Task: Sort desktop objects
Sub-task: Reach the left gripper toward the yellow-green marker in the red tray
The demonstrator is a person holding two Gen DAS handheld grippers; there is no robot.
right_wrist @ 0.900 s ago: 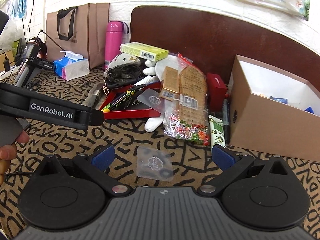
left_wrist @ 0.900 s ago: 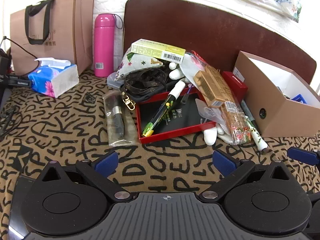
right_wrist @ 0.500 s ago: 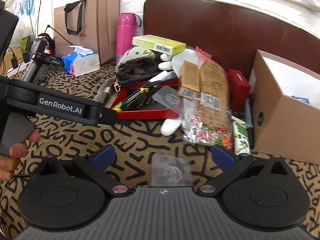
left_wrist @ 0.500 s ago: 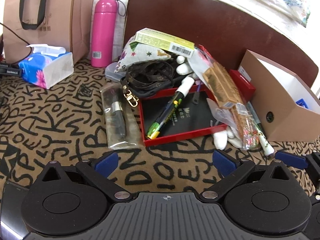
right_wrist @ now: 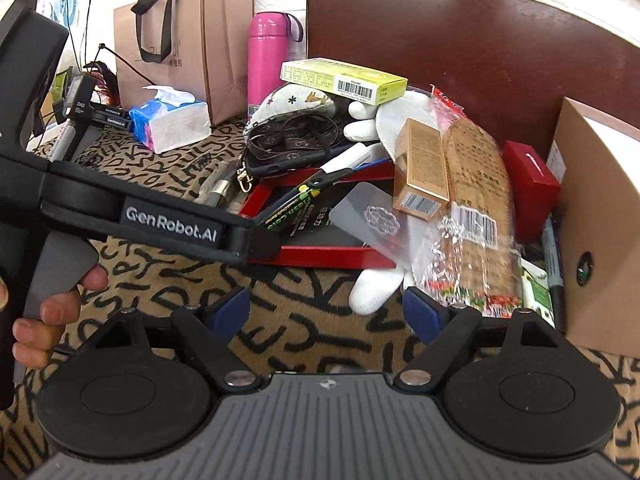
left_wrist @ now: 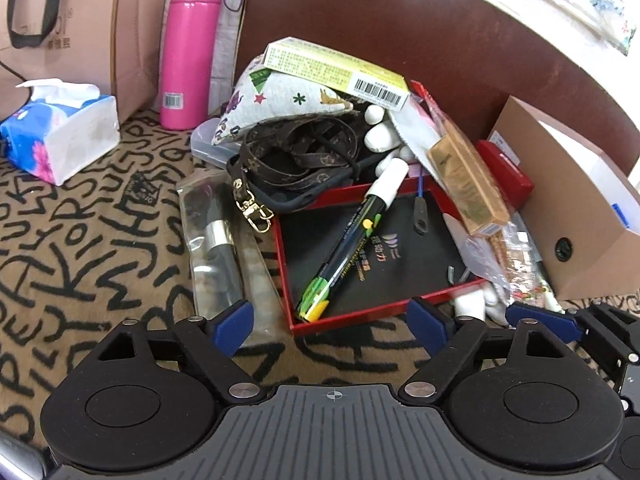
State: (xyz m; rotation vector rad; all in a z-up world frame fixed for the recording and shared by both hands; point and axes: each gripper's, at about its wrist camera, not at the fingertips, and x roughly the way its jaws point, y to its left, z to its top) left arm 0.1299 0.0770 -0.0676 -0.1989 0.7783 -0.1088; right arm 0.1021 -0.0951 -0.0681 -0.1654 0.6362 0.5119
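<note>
Cluttered pile ahead on lettered cloth (left_wrist: pixel 100 240): cardboard box (right_wrist: pixel 600 216) at right, red tray (left_wrist: pixel 372 308) w/ marker pen (left_wrist: pixel 352 240) lying in it, snack packet (right_wrist: pixel 476 216) between tray & box, pink flask (left_wrist: pixel 188 44) and paper bag (right_wrist: pixel 192 40) behind by wall. Closer to pile than 0.9 s ago. Left gripper (left_wrist: pixel 332 324) and right gripper (right_wrist: pixel 326 306) both spread wide, nothing between fingers.

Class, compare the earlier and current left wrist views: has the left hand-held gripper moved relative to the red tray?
Yes. The left hand-held gripper has advanced toward the red tray, whose front edge now lies between its open fingertips.
</note>
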